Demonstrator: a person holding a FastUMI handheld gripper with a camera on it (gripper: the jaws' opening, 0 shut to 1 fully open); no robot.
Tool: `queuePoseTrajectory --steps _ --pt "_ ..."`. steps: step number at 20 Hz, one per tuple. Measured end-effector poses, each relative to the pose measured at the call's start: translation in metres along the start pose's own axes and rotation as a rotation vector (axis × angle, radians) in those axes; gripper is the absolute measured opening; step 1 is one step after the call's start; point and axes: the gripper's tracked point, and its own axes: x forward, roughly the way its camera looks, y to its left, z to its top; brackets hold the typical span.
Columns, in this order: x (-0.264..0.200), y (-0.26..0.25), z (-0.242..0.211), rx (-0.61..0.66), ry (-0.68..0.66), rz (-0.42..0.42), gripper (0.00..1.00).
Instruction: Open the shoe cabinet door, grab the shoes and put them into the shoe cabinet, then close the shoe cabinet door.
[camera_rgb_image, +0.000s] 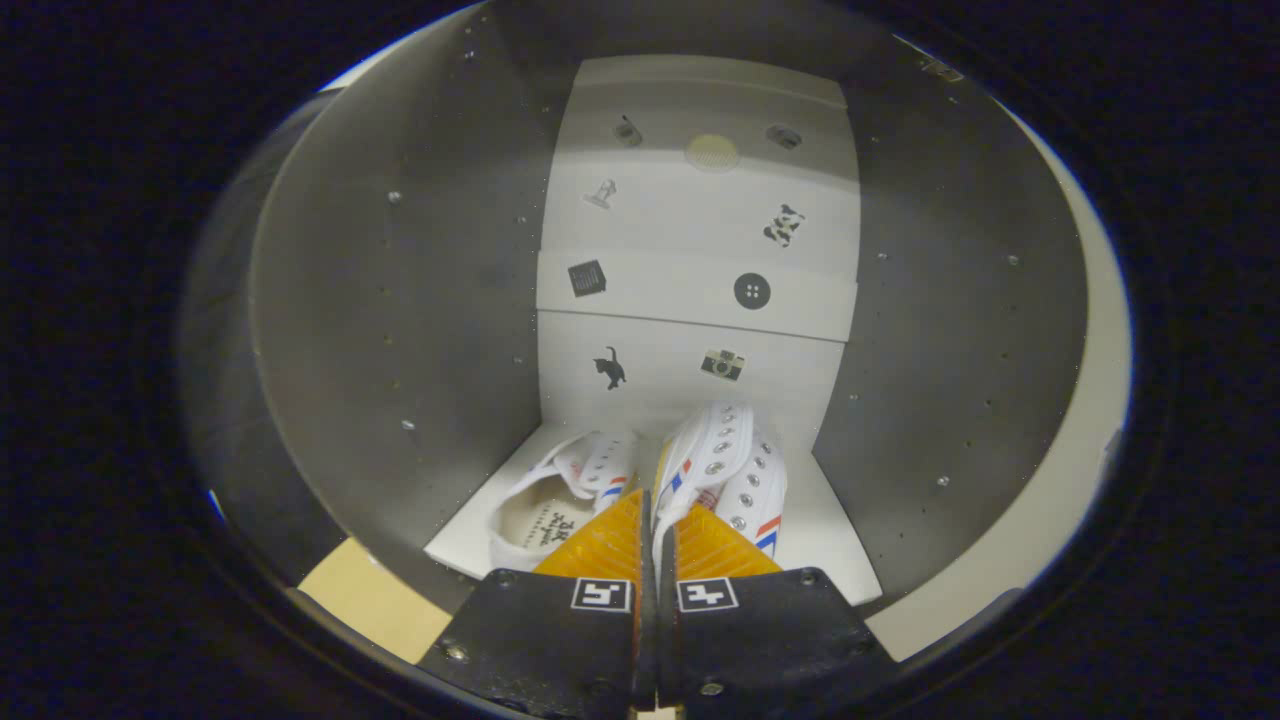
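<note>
Gripper (655, 535) pinches the inner collars of both shoes (650, 480) inside the open cabinet (400, 300), shoes at 12 o'clock just ahead, toes toward the back wall, on the cabinet floor.

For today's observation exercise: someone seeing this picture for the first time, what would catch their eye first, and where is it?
First, the pair of white shoes standing on the cabinet floor, with the claw nearly closed, pinching the collar edge of the right-hand shoe between its fingers. Next, the small stickers dotted over the pale back panel beyond the shoes, between two grey side walls.
</note>
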Motion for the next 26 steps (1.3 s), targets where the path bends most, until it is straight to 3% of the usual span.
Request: queuePoseTrajectory --steps 4,9,15,17,19,22,26 --pt "0.041 -0.010 -0.021 0.028 0.078 0.001 0.04" --pt "0.046 -0.004 -0.024 0.034 0.082 -0.007 0.04" --pt "0.043 0.002 -0.029 0.052 0.092 0.020 0.18" --pt "0.036 -0.006 -0.015 0.009 0.042 -0.027 0.49" --pt "0.028 -0.003 -0.004 -0.001 -0.003 -0.032 0.62" --pt "0.016 0.000 0.002 -0.003 -0.019 -0.027 0.95" --pt "-0.006 0.002 0.009 0.017 -0.042 -0.025 0.96"
